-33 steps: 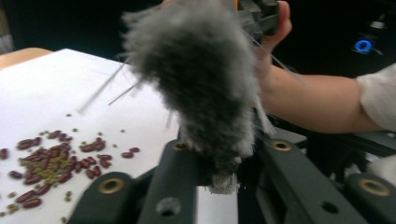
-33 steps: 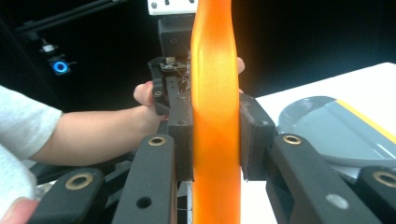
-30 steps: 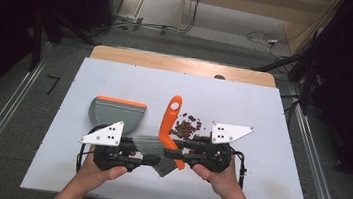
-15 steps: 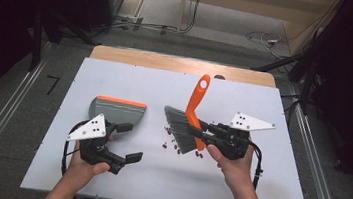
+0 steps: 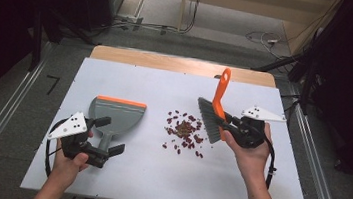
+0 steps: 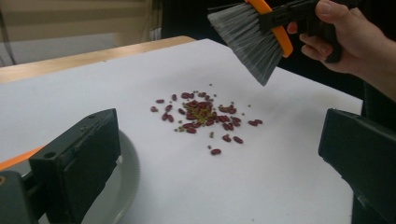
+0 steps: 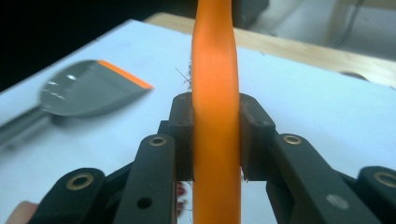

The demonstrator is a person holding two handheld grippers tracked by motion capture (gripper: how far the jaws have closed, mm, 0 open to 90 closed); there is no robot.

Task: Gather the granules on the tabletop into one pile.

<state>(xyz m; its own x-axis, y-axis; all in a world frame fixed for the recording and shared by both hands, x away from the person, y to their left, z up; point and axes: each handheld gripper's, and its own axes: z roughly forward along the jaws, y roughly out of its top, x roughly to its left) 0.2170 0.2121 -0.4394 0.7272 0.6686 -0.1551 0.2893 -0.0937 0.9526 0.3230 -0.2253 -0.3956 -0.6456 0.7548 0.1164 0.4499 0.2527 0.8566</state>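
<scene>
Sweep pending: right gripper (image 5: pixel 229 126) clamped on orange-handled grey-bristled brush (image 5: pixel 211 117) beside scattered red beans (image 5: pixel 183 131); left gripper (image 5: pixel 108 137) agape astride grey dustpan handle (image 5: pixel 105 139), needs closing.

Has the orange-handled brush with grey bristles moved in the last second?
Yes. The orange-handled brush, clamped in the right gripper, went from left of the red beans to their right, toward the table's right edge.
</scene>
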